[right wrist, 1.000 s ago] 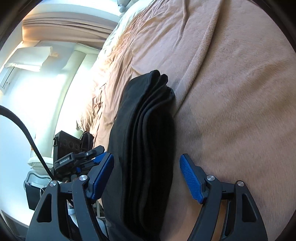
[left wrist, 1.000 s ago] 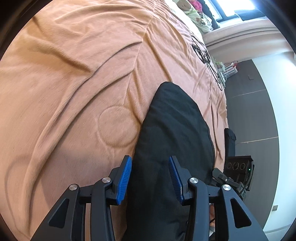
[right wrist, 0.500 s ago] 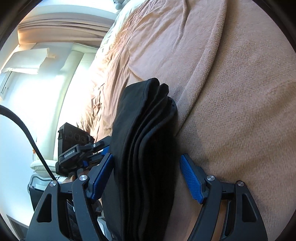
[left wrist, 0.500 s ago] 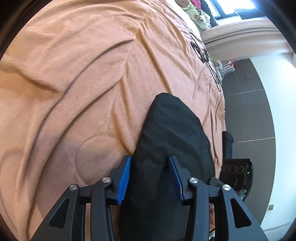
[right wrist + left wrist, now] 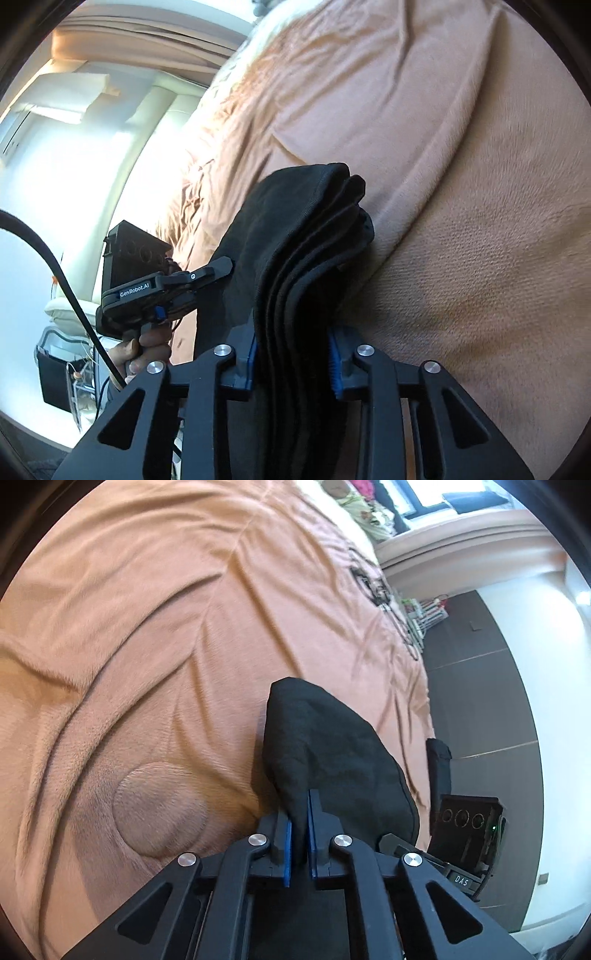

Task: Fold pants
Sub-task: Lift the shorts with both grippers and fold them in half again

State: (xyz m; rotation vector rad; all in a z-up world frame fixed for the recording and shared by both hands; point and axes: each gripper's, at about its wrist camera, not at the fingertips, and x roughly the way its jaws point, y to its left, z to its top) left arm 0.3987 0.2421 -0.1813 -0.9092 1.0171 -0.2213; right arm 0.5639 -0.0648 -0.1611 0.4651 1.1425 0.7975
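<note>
The black pants (image 5: 332,753) lie folded into a thick stack on the orange-brown blanket (image 5: 147,627). My left gripper (image 5: 299,834) is shut on the near edge of the pants, its blue pads pinching the cloth. In the right wrist view the stacked layers of the pants (image 5: 306,251) show edge-on. My right gripper (image 5: 291,354) is shut around that whole stack, blue pads pressed on both sides. The left gripper's body (image 5: 162,288) shows beyond the pants, held by a hand.
The blanket (image 5: 461,184) covers the bed and is creased, with a round stitched patch (image 5: 159,808) left of my left gripper. The bed edge and dark floor (image 5: 480,701) lie to the right. Pillows and a window sill (image 5: 369,513) are at the far end.
Both grippers have closed on the folded pants: the left from a wide gap to a pinch, the right from fully open to clamping the stack. Both moved in closer.
</note>
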